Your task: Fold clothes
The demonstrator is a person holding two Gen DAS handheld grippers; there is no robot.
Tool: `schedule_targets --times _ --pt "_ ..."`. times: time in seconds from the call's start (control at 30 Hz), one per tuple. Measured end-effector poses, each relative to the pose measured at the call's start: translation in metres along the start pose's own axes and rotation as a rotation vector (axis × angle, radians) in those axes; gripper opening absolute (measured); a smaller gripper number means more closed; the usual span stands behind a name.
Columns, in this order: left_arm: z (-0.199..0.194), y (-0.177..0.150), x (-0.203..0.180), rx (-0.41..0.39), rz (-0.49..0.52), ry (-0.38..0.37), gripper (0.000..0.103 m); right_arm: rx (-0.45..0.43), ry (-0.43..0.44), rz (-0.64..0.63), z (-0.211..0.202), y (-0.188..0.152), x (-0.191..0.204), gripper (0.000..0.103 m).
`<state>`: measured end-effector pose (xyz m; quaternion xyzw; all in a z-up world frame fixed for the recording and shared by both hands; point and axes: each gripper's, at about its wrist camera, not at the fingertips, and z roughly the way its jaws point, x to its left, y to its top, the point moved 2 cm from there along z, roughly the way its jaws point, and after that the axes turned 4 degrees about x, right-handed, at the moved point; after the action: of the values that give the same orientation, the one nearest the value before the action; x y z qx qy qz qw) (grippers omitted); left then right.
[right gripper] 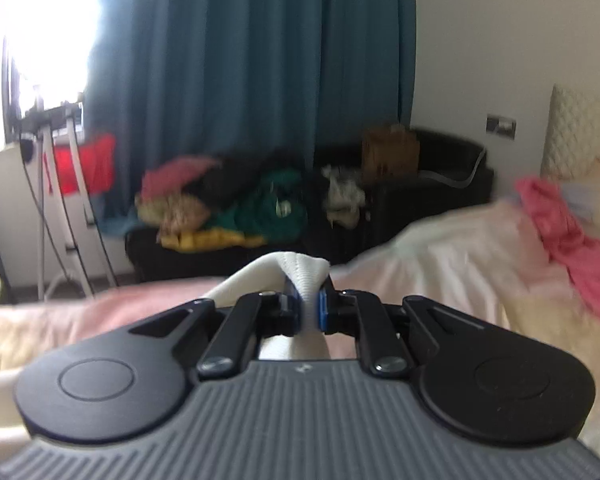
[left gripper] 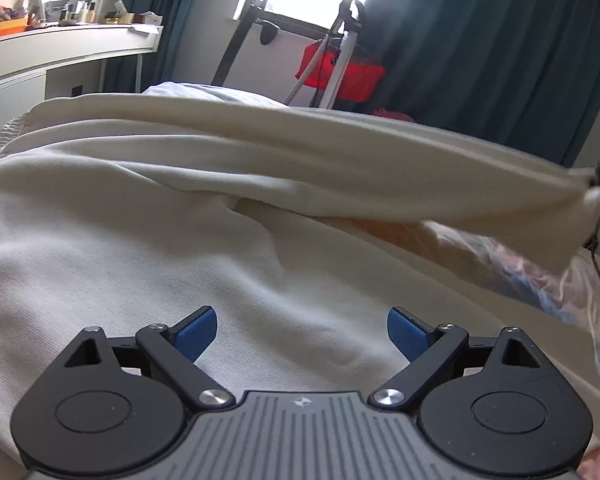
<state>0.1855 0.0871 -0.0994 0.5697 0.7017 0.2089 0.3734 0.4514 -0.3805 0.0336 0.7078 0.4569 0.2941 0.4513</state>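
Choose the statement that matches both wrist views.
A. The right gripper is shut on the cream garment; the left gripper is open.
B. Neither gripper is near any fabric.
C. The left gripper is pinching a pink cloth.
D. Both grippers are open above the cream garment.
A: in the right wrist view the right gripper pinches a fold of the cream garment between its blue pads, while the left gripper has its fingers spread wide with nothing between them.
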Motion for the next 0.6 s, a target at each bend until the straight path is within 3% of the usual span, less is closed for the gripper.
schedule_targets --times 0.17,0.3,0.4,0.47,0.53,0.6 --pt "0.006 0.001 -0.002 0.016 -0.005 -0.004 0.094 -0.01 0.008 0.003 0.008 -0.027 -0.026 0.013" --pt "0.009 -0.001 -0.002 0.029 -0.003 -0.007 0.094 0.172 0.017 0.119 0.027 -0.101 -0.063 0.014" --pt "0.01 -0.001 -0.003 0.032 0.007 -0.007 0.094 0.334 0.054 0.271 0.037 -0.161 -0.095 0.025" --pt "0.008 -0.003 -0.005 0.031 0.012 -0.005 0.094 0.416 0.1 0.379 0.039 -0.191 -0.114 0.039" --pt "0.007 -0.004 -0.007 0.031 0.012 -0.006 0.094 0.402 0.169 0.506 0.028 -0.203 -0.133 0.043" --pt "0.006 -0.005 -0.009 0.033 0.006 -0.012 0.094 0.371 0.236 0.631 0.013 -0.205 -0.145 0.058"
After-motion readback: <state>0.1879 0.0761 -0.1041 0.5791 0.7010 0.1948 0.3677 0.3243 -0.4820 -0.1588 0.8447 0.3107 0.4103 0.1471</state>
